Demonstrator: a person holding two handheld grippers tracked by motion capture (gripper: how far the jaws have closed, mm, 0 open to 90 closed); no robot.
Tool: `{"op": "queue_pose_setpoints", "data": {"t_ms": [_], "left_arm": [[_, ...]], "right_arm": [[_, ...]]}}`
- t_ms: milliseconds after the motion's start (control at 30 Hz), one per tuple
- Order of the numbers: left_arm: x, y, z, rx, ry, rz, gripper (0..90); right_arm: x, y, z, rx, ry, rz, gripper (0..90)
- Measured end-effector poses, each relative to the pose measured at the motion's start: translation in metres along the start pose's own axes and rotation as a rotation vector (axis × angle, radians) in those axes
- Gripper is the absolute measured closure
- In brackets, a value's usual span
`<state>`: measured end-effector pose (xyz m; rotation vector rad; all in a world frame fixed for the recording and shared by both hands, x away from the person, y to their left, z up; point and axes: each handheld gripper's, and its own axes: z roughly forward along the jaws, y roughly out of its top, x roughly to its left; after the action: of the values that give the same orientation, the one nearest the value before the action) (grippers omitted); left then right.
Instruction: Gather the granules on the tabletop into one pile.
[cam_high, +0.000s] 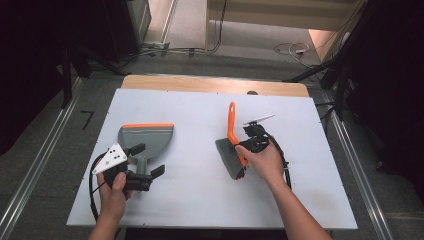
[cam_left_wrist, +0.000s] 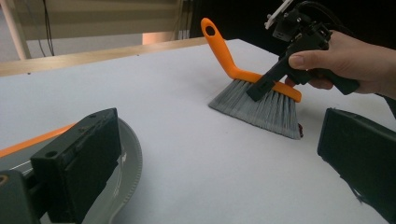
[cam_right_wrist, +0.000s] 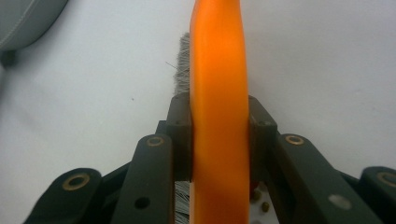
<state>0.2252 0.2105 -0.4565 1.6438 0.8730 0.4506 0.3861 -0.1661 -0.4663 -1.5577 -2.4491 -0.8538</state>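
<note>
Right fingers (cam_right_wrist: 261, 135): pressed from both sides against the orange plastic back of the hand brush, pinching it.
Left fingers (cam_left_wrist: 79, 163): spread wide apart, nothing between them.
Right gripper (cam_high: 248, 150): black, held in the person's right hand (cam_high: 265, 162), set at the brush's right edge over the right half of the bench.
Left gripper (cam_high: 148, 161): black with a grey three-cornered plate on top, held in the person's left hand (cam_high: 114, 197), its fingers either side of the dustpan's handle without touching it.
Orange-handled hand brush with grey bristles (cam_high: 232, 145): right of bench centre, bristle tips on the surface, curved handle with a hanging hole rising toward the far edge.
Grey plastic dustpan with an orange lip (cam_high: 146, 136): flat on the left half of the bench, lip toward the far edge, handle toward the person; well apart from the brush.
White-topped bench (cam_high: 200, 200): carried both items.
</note>
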Motion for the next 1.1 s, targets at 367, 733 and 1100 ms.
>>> {"op": "queue_pose_setpoints", "data": {"t_ms": [367, 733, 1100], "left_arm": [[0.000, 0.000, 0.001, 0.002, 0.002, 0.000, 0.3], [0.000, 0.000, 0.002, 0.000, 0.001, -0.003, 0.3], [-0.002, 0.000, 0.003, 0.009, 0.005, 0.003, 0.3]], "right_arm": [[-0.004, 0.001, -0.009, -0.017, 0.043, 0.008, 68.3], [0.008, 0.000, -0.059, -0.050, 0.027, -0.266, 68.6], [0.020, -0.042, -0.076, 0.090, 0.018, -0.773, 68.5]]}}
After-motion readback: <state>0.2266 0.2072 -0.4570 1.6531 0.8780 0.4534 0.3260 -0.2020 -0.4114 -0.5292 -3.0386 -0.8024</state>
